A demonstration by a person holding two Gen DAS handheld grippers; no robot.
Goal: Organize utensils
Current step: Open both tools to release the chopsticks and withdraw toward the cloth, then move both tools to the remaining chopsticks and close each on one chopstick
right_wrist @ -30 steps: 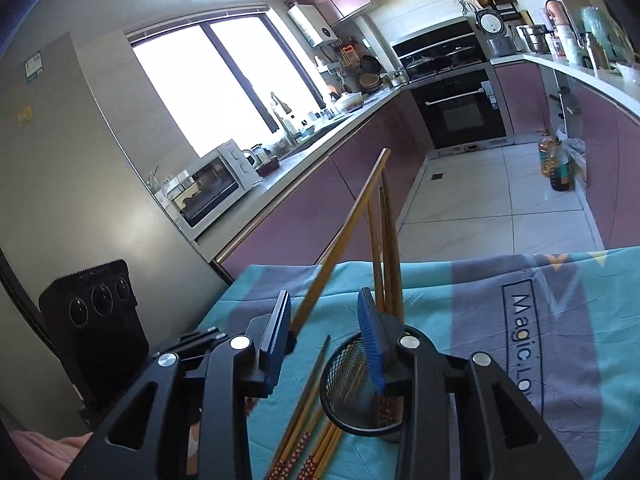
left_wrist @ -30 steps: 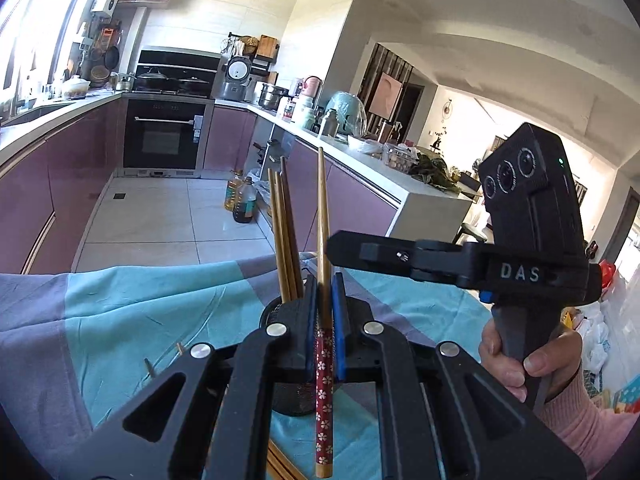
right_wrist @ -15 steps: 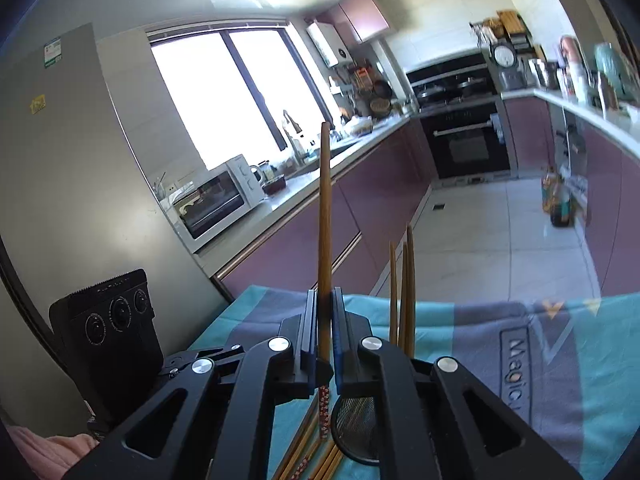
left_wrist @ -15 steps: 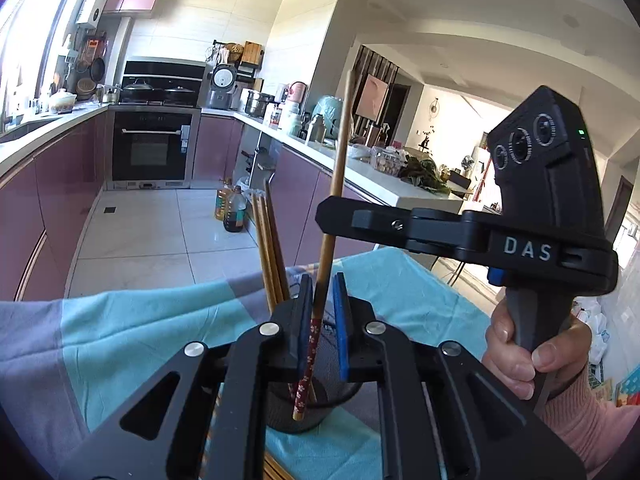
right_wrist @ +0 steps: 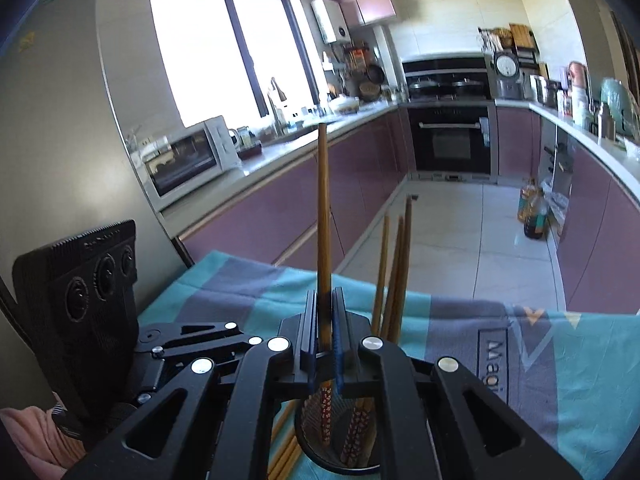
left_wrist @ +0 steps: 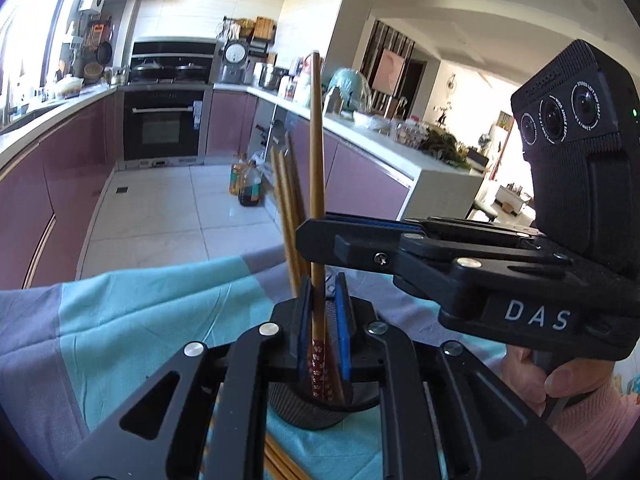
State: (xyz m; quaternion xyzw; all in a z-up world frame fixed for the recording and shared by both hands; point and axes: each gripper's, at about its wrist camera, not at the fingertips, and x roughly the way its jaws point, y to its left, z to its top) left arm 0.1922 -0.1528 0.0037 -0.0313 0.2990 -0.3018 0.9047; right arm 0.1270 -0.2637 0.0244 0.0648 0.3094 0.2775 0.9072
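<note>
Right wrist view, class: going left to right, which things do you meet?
The other tongs' black camera housing → white microwave → held chopstick → three chopsticks standing in the holder → built-in oven → oil bottle on the floor.

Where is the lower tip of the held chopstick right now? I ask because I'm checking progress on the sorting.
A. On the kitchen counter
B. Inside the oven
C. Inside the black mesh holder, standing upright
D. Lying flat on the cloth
C: the right wrist view shows the chopstick upright between the fingers of the right gripper, its patterned end down in the black mesh holder next to other chopsticks.
</note>
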